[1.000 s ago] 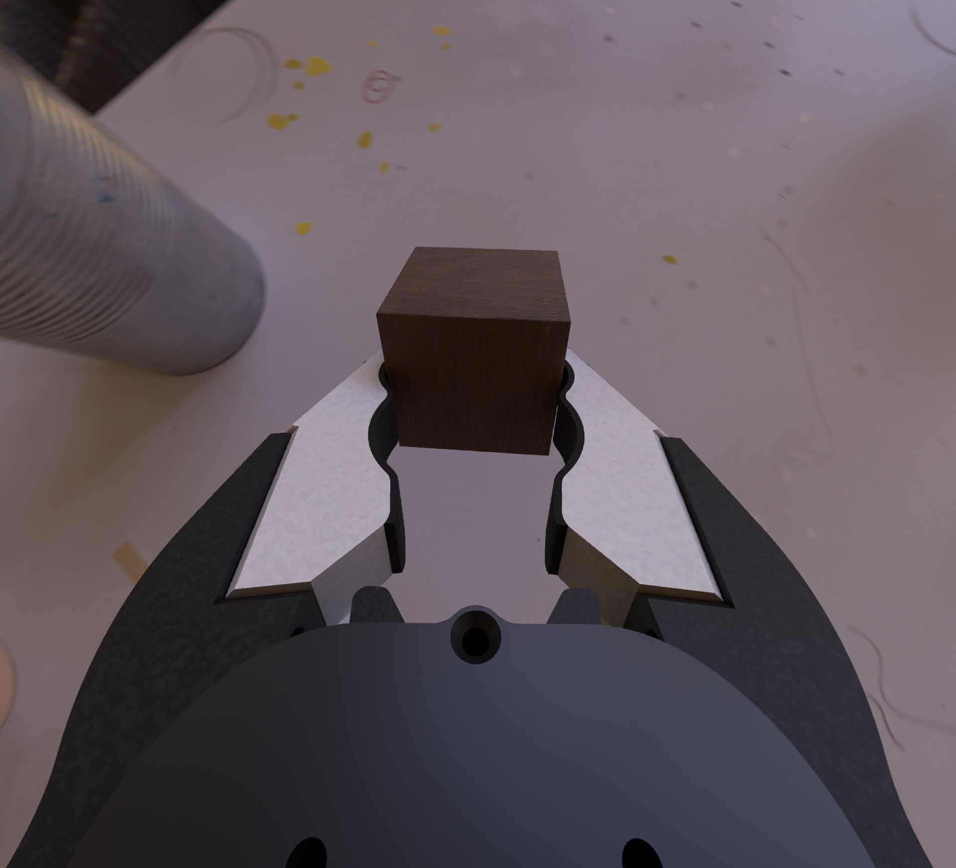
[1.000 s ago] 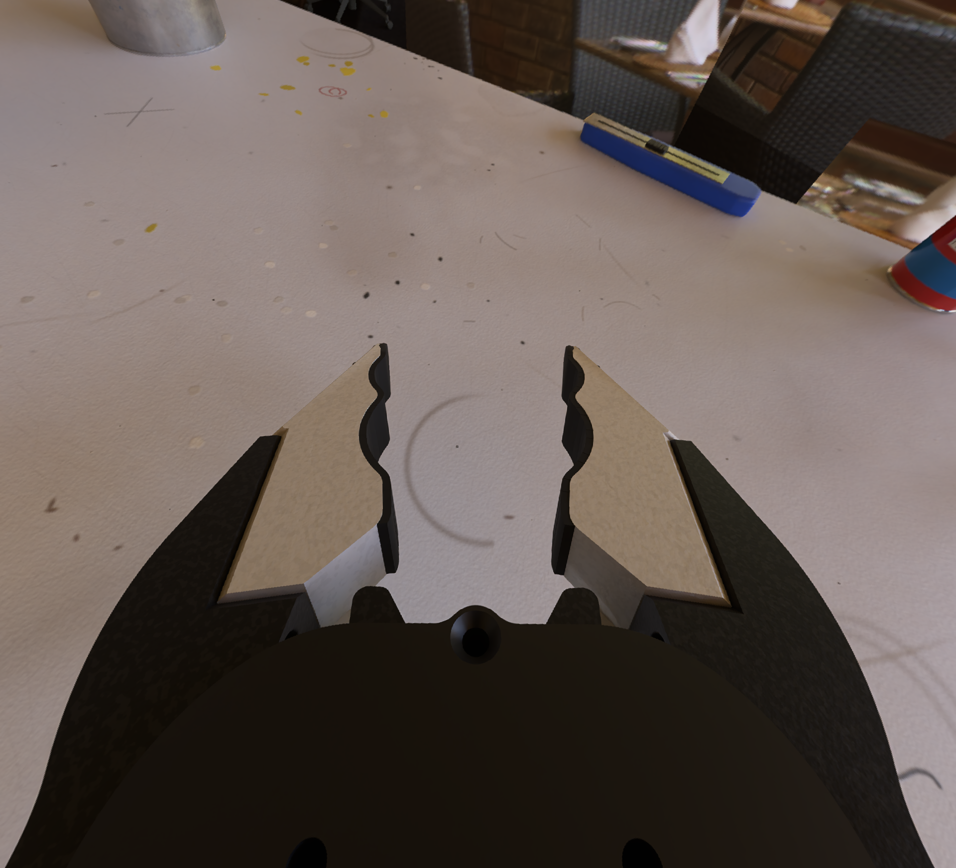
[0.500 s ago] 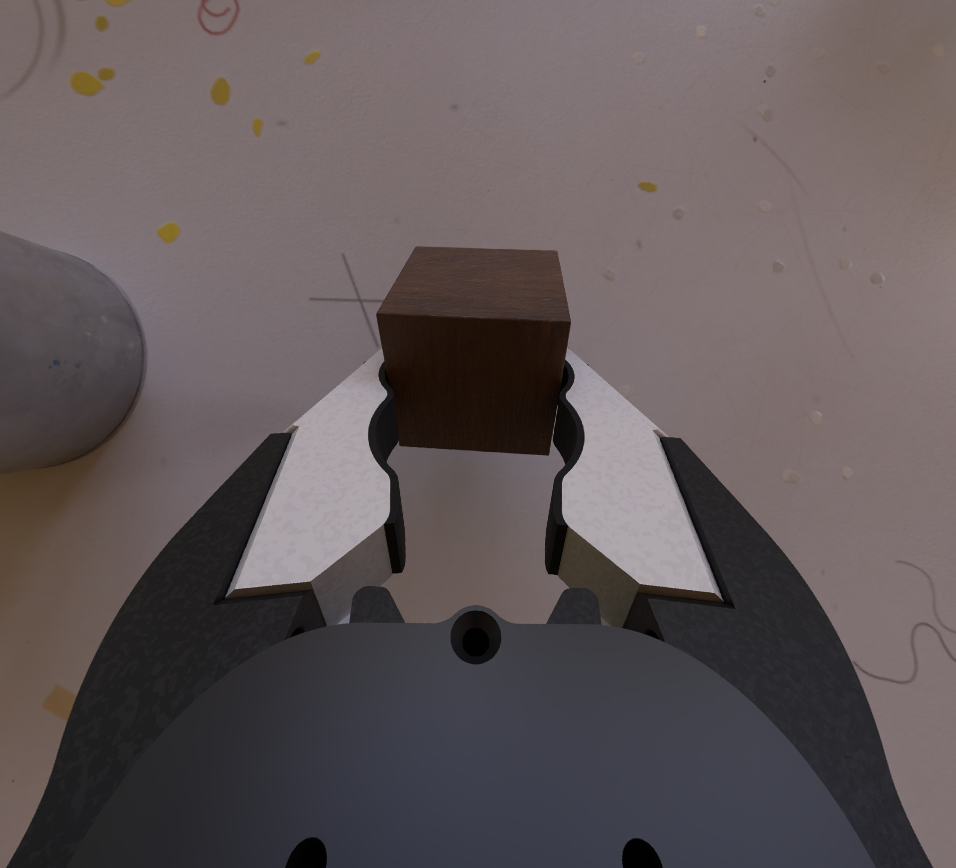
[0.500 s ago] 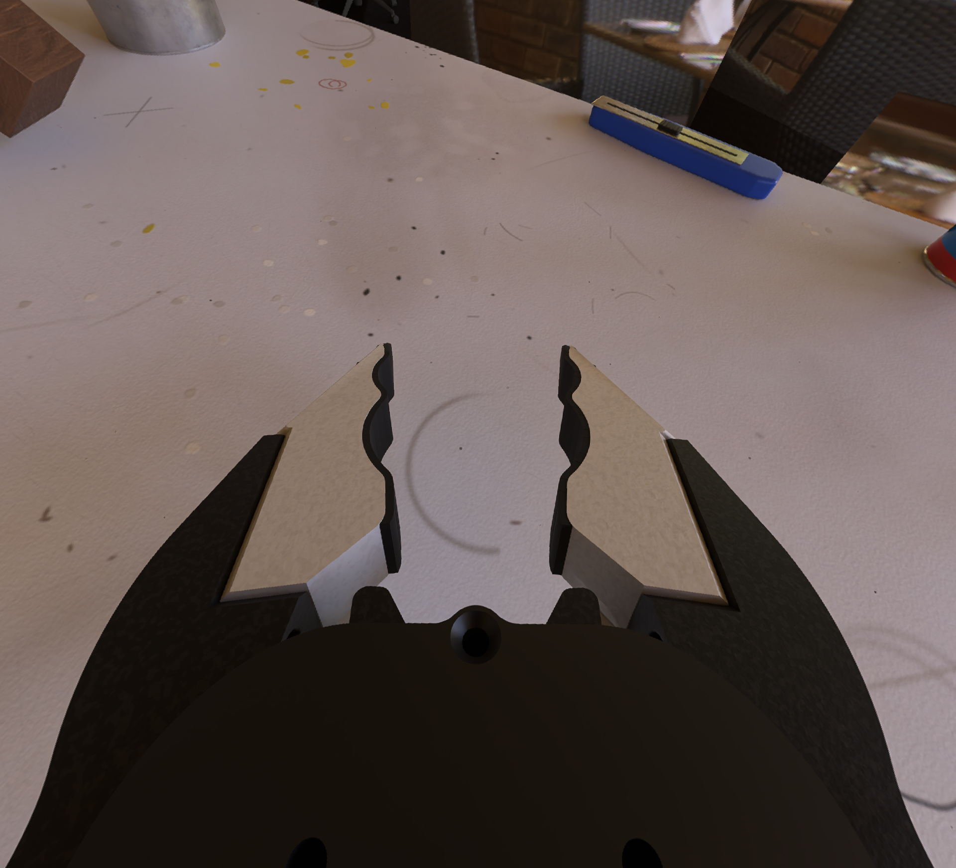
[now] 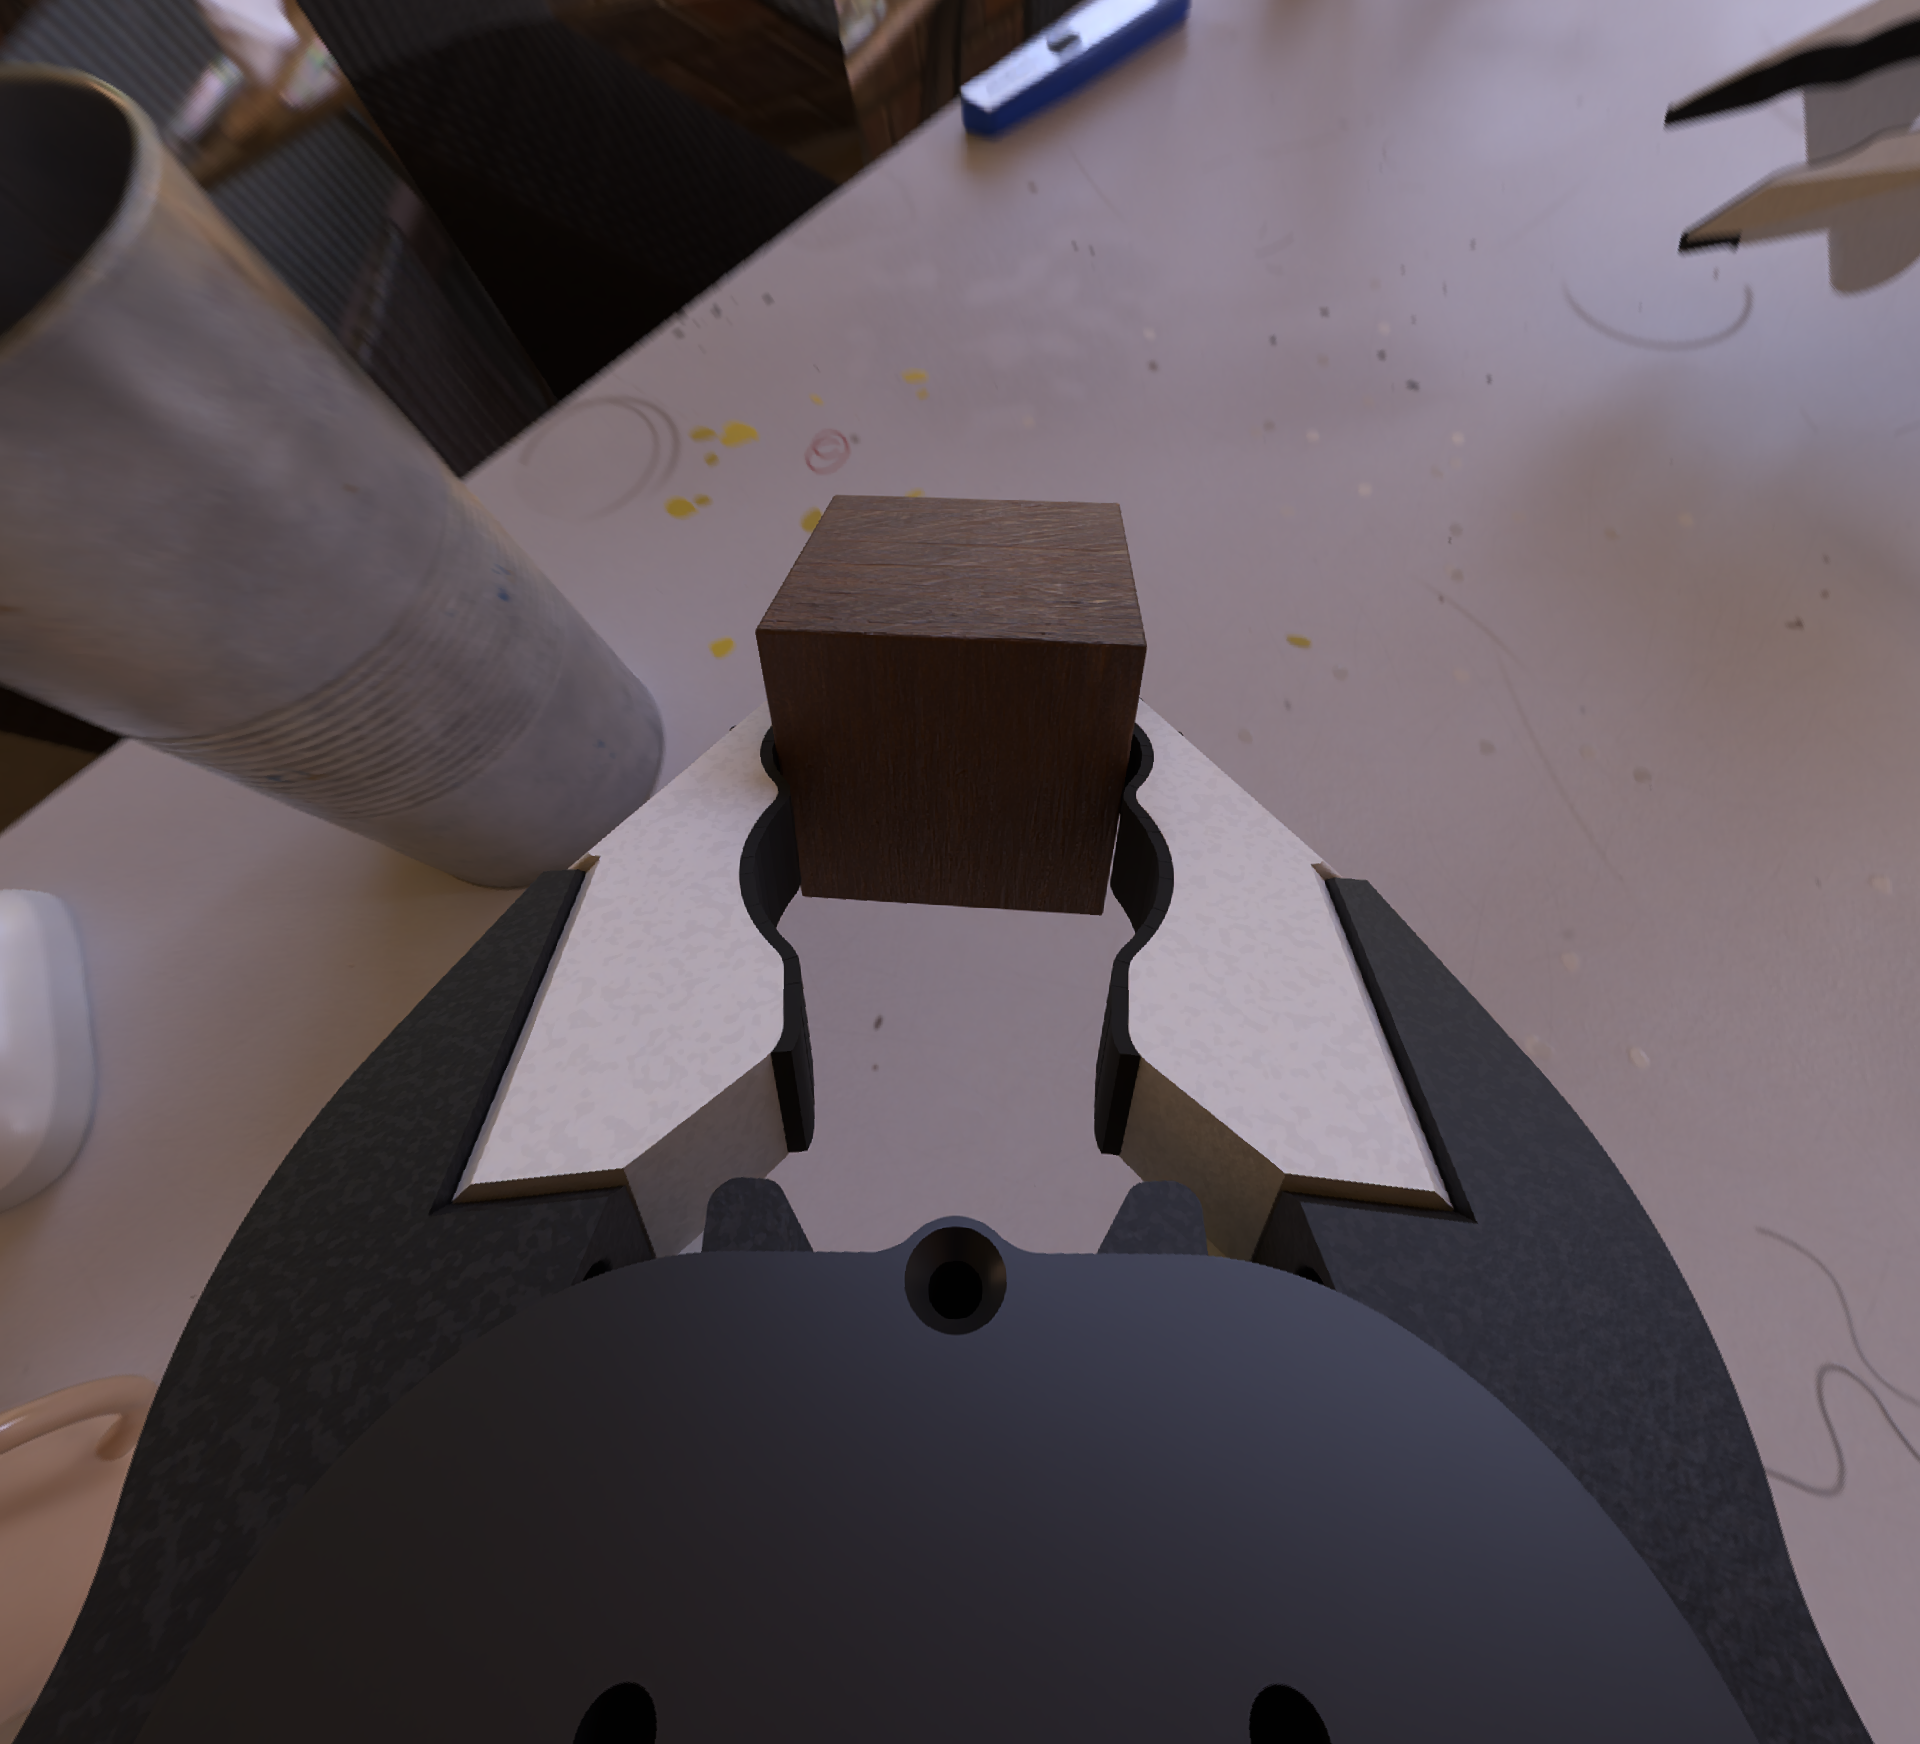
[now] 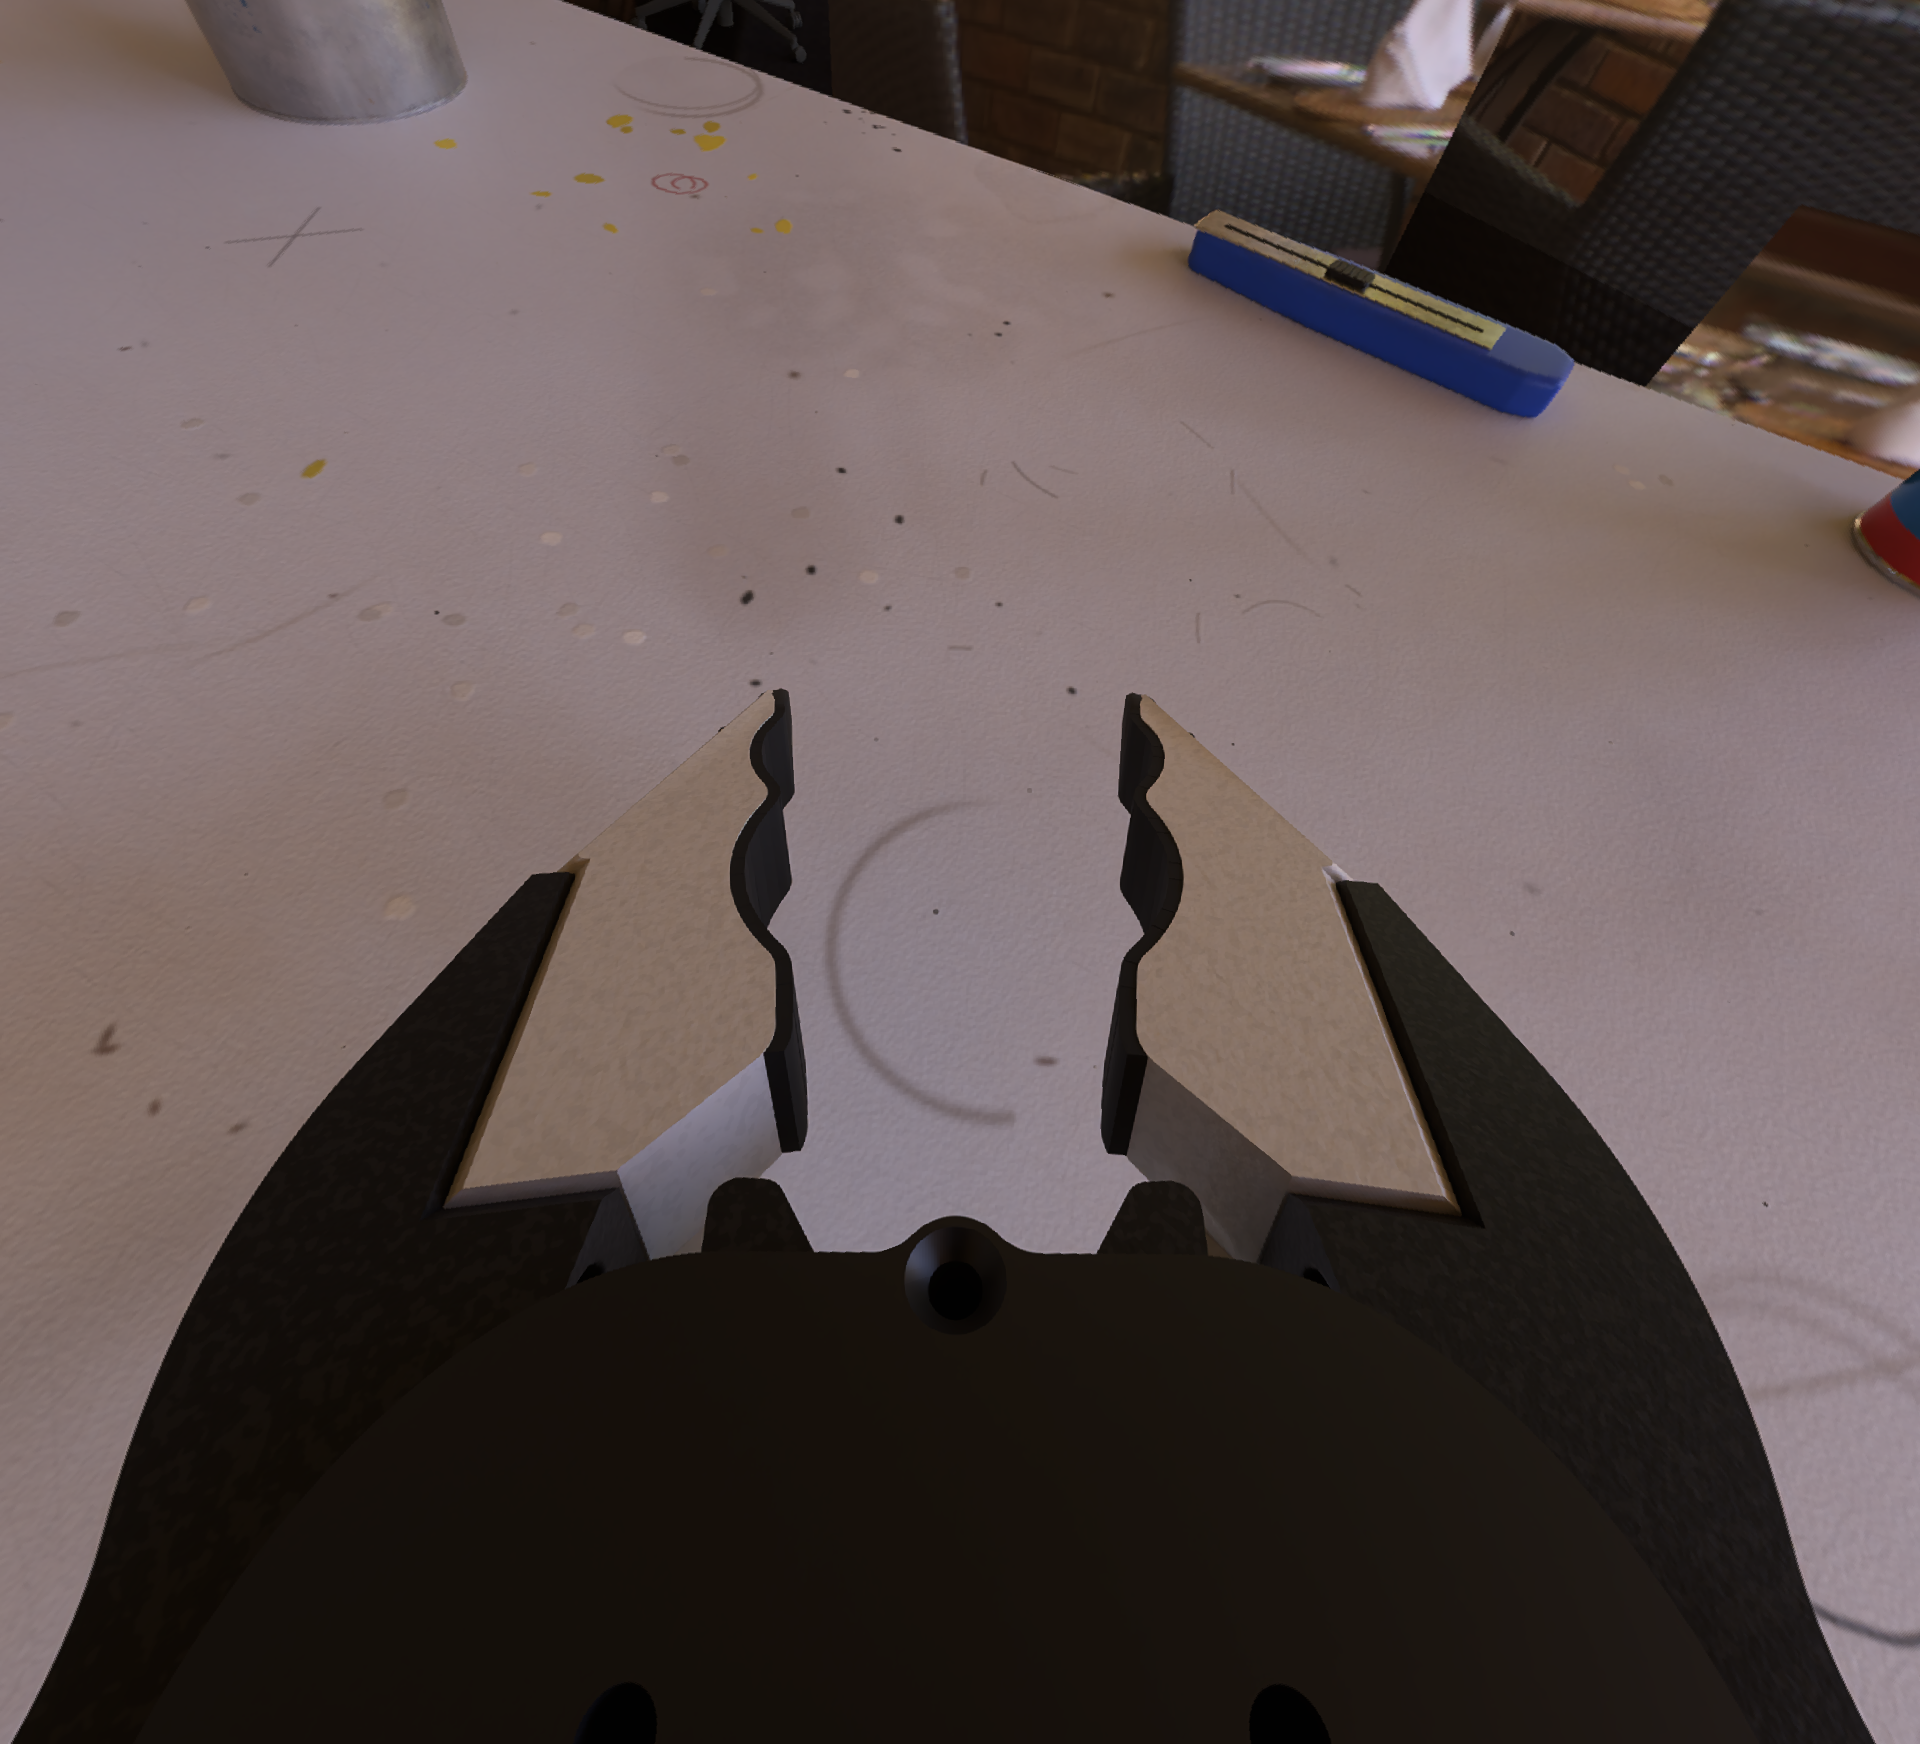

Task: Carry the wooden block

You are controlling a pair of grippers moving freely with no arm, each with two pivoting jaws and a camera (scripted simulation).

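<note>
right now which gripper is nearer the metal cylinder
Left. The left gripper, shut on the wooden block, is right beside the metal cylinder. The right gripper is open, far across the table from it.

Pale, paint-flecked desk (image 6: 1039,468) ahead of the right claw (image 6: 954,707): metal cylinder (image 6: 301,1) far left, blue box cutter (image 6: 1371,312) far right, red-and-blue can (image 6: 1896,531) at right edge.

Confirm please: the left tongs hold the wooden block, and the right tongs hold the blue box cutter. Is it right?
Not quite. In the right wrist view the right tongs are open and hold nothing; the blue box cutter lies on the table. The left tongs do hold the wooden block.
</note>
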